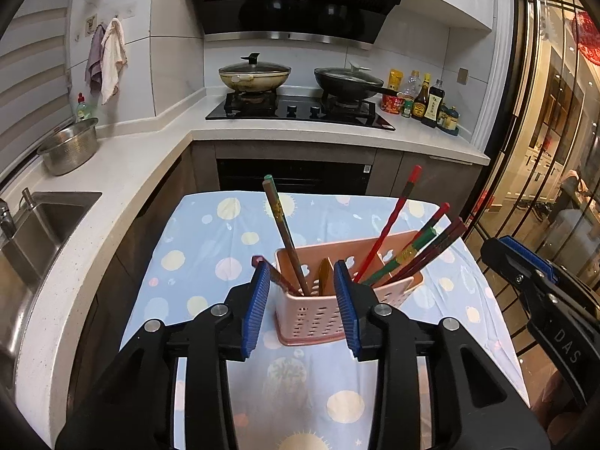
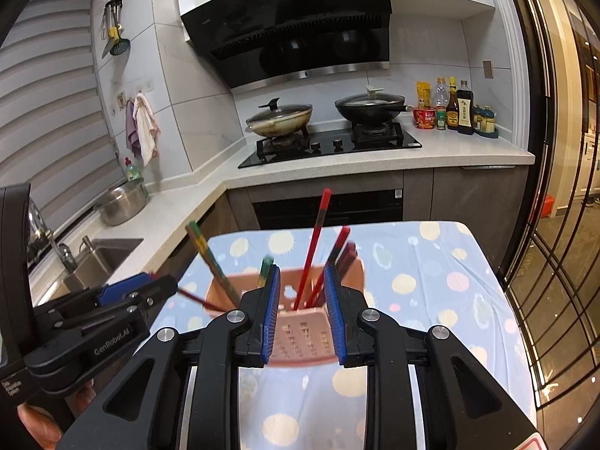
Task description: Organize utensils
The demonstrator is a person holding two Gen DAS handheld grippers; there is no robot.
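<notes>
From the left wrist view, a pink perforated utensil holder stands upright on a table covered by a light blue cloth printed with pale circles and planets. The left gripper sits low and near, its blue-padded jaws apart with nothing pressed between them; the holder's near left part shows in the gap beyond the pads. A brown pair of chopsticks leans up and left out of the holder's left compartment, and a bundle of red and dark chopsticks fans up and to the right from the right compartment. At the right edge, the right gripper shows side-on, and from this angle its jaws cannot be judged. Far behind, two lidded pans sit on a black hob. From the right wrist view, the right gripper's blue jaws stand apart, gripping nothing, with the holder's pink end wall seen in the gap beyond them, and red chopsticks rise above. The picture is blurred around the holder. The left gripper enters from the left, near the holder's left end, where a dark red chopstick slants low to the left.
</notes>
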